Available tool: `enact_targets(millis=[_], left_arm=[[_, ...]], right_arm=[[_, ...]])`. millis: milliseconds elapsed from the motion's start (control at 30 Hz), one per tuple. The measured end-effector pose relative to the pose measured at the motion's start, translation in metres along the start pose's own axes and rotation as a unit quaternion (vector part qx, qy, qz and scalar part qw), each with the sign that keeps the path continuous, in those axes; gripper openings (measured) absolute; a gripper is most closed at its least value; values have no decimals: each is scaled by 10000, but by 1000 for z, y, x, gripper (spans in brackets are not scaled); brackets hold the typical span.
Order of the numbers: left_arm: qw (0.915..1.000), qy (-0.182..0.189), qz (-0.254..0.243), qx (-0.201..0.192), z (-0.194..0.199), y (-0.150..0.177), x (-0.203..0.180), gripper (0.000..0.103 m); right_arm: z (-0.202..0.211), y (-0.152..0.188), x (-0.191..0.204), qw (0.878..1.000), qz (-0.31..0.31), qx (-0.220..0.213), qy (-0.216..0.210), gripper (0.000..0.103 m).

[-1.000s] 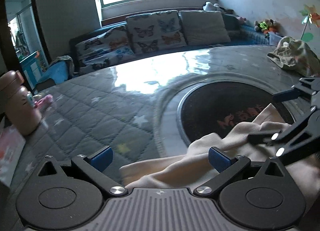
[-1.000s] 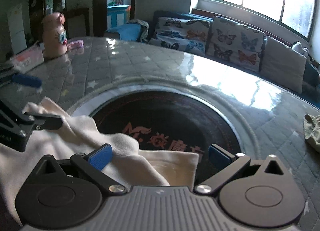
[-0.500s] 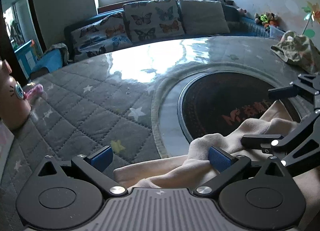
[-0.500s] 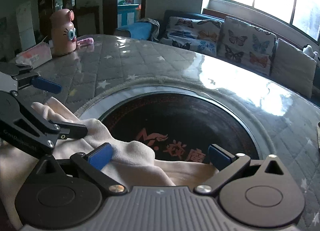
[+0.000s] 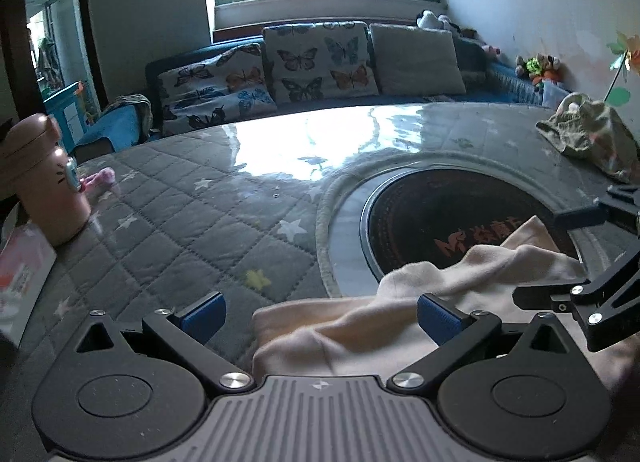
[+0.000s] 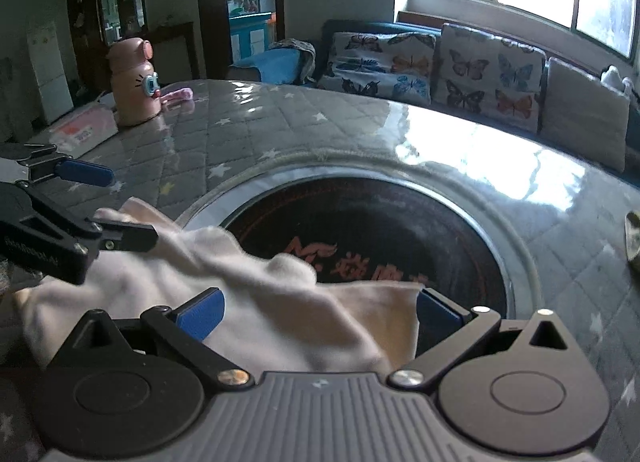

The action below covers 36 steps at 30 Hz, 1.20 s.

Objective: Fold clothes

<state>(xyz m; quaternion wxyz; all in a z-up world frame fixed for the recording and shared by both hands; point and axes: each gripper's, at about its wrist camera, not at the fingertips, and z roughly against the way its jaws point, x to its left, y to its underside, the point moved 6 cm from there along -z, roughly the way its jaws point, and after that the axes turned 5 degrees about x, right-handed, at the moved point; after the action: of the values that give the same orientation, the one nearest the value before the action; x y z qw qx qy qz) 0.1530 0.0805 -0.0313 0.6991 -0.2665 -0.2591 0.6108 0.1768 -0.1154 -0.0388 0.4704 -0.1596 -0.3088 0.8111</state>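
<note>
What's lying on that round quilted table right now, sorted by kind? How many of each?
Garments: 2, a cream soft cloth garment between the open tongs, and a crumpled olive-green garment at the far edge
Bottles: 1, a pink cartoon-faced flask
Small pink items: 1, a pink object beside the flask, too blurred to identify
Flat packets: 1, a pink-and-white packet
Total: 5

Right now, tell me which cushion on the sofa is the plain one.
The grey cushion at the right end; the two cushions beside it carry butterfly prints.
</note>
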Motion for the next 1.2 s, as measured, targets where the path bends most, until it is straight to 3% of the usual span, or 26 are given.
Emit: enact_targets(millis=[200, 333, 533, 733, 933, 1100, 1200], left_arm=[[9993, 70, 372, -16, 20, 19, 6, 99], [9982, 116, 595, 35, 27, 33, 7, 90], [9959, 185, 871, 130, 31, 47, 11, 81], [9942, 148, 1049, 186, 31, 55, 15, 79], [9919, 309, 1212, 218, 31, 57, 17, 64], [9901, 379, 1339, 205, 31, 58, 17, 60], [9891, 463, 1386, 201, 33, 59, 15, 49]], right_arm=[[11, 20, -7, 9994, -296, 116, -97, 103], [19, 28, -13, 9980, -581, 89, -222, 102], [19, 35, -17, 9961, -824, 119, -307, 94], [17, 41, -20, 9939, -1026, 158, -372, 87], [19, 42, -18, 9934, -1073, 130, -371, 72], [20, 41, -18, 9915, -1194, 135, -492, 56], [21, 40, -16, 9911, -1199, 149, -563, 44]])
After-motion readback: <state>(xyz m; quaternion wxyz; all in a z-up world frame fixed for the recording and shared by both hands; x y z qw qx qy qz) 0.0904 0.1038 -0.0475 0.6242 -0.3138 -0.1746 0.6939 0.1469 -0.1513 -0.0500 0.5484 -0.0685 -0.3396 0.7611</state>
